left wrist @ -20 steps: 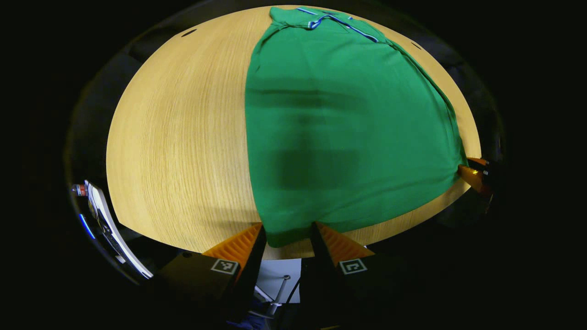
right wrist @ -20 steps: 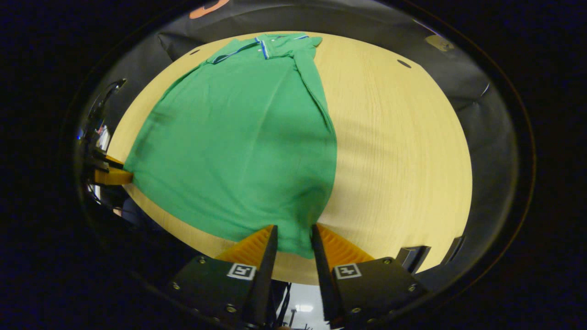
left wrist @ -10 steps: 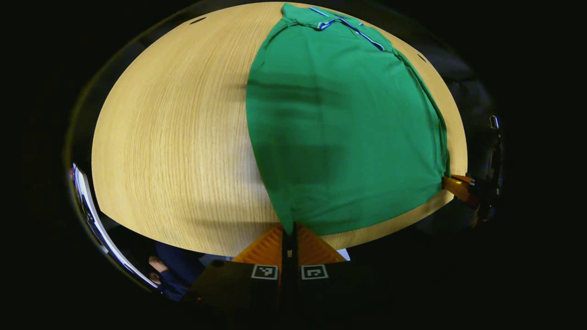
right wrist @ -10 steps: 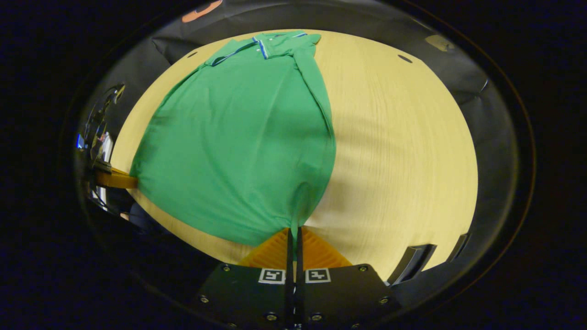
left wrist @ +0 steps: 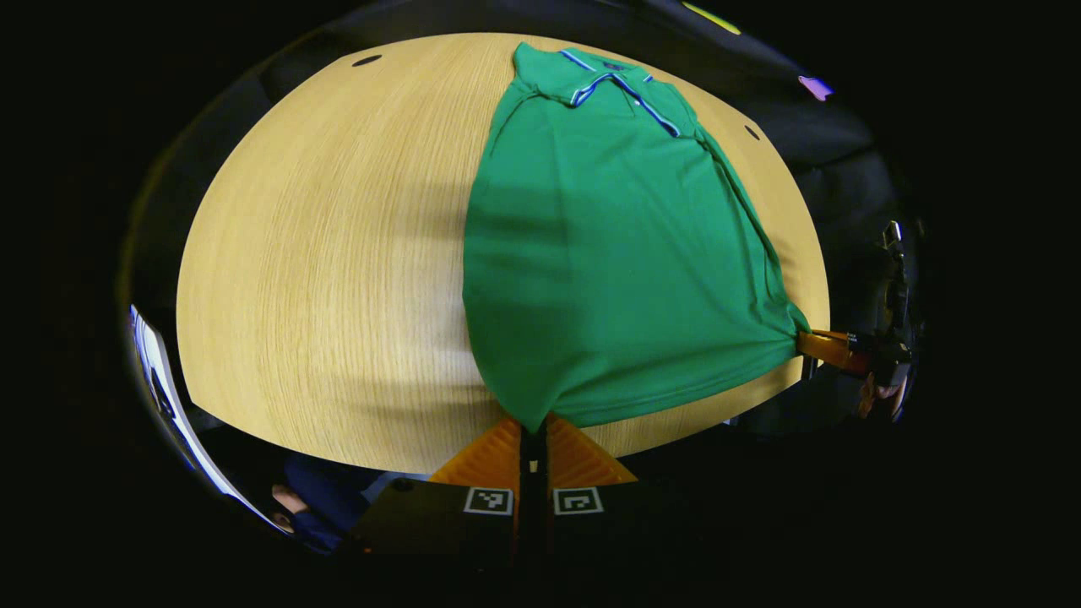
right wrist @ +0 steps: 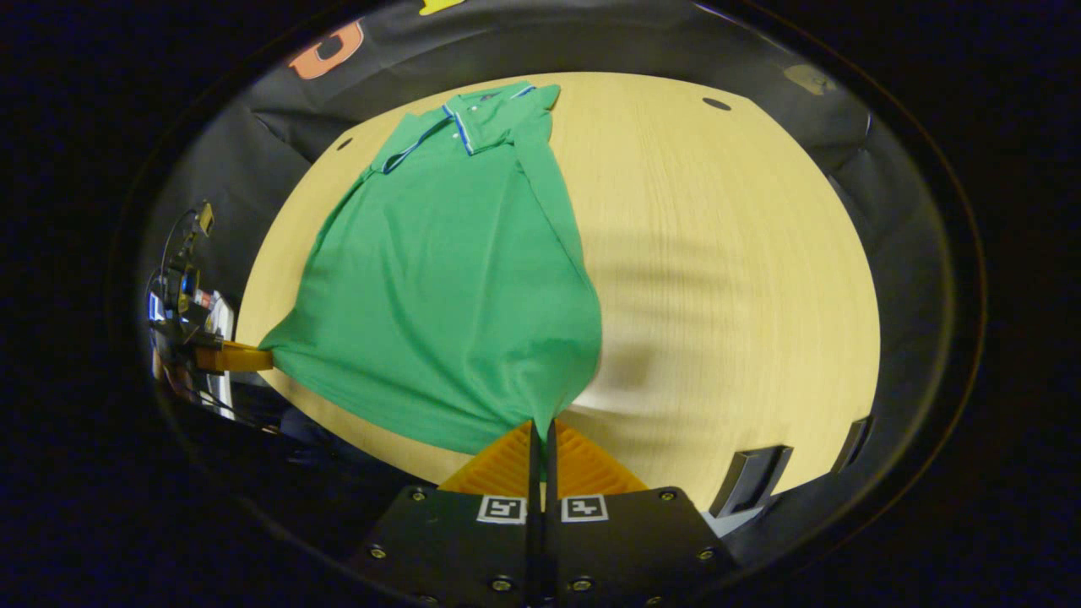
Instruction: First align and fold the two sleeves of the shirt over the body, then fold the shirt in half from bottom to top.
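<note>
left gripper: fingers clamped on the shirt's left hem corner, at the tabletop's near edge
right gripper: clamped on the other hem corner
shirt: green, sleeves folded in, collar toward the far edge
table: pale wood

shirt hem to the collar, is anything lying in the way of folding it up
Nothing visible does. The shirt lies flat on the table with its sleeves folded in, and no other thing rests on it between the hem and the collar. The left gripper and right gripper each pinch a bottom corner.
</note>
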A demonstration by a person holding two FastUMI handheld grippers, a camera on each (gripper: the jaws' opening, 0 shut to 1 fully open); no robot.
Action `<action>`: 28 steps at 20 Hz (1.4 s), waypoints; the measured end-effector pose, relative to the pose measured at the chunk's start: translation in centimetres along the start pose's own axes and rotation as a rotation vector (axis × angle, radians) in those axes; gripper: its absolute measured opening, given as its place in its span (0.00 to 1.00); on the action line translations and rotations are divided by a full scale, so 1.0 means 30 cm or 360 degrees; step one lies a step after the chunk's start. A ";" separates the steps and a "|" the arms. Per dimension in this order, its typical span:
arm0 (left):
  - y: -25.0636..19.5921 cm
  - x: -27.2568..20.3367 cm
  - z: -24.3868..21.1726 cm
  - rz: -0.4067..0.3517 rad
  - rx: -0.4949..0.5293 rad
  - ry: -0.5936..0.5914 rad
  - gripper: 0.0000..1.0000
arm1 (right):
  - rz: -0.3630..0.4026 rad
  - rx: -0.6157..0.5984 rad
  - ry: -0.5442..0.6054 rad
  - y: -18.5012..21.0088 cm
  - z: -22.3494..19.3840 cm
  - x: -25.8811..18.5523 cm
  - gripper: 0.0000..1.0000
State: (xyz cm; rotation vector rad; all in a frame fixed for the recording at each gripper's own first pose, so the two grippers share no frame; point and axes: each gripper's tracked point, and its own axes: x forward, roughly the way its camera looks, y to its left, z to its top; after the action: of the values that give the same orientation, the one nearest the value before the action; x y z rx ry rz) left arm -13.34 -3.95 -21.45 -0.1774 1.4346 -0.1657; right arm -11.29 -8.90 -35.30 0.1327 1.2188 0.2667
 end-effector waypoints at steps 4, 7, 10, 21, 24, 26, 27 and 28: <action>-0.023 -0.125 0.151 -0.0024 0.0040 -0.0108 0.04 | 0.0060 0.0030 -0.0078 0.023 0.115 -0.065 0.01; -0.028 -0.189 0.273 -0.0055 0.0074 -0.0181 0.04 | 0.0085 0.0027 -0.0155 0.031 0.234 -0.114 0.01; -0.005 -0.250 0.417 -0.0061 0.0100 -0.0251 0.03 | 0.0097 -0.0001 -0.0220 0.044 0.353 -0.154 0.01; 0.032 -0.229 0.693 -0.0059 0.0212 -0.0479 0.03 | 0.0061 -0.0119 -0.0455 0.117 0.767 -0.230 0.01; 0.022 -0.253 0.800 -0.0084 0.0189 -0.0542 0.04 | 0.0042 -0.0141 -0.0525 0.128 0.862 -0.252 0.01; 0.039 -0.269 0.874 -0.0070 0.0196 -0.0587 0.03 | 0.0029 -0.0126 -0.0597 0.132 0.939 -0.265 0.01; 0.042 -0.278 0.910 -0.0071 0.0189 -0.0608 0.03 | 0.0012 -0.0125 -0.0639 0.132 0.982 -0.271 0.00; 0.041 -0.281 0.945 -0.0076 0.0180 -0.0634 0.03 | -0.0003 -0.0134 -0.0682 0.135 1.026 -0.275 0.01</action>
State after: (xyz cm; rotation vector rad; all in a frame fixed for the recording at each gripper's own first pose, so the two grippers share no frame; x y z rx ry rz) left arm 13.69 -0.28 -9.96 -0.1425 1.0222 -0.2356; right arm 14.45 -5.96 -16.30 0.1088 0.7816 0.2712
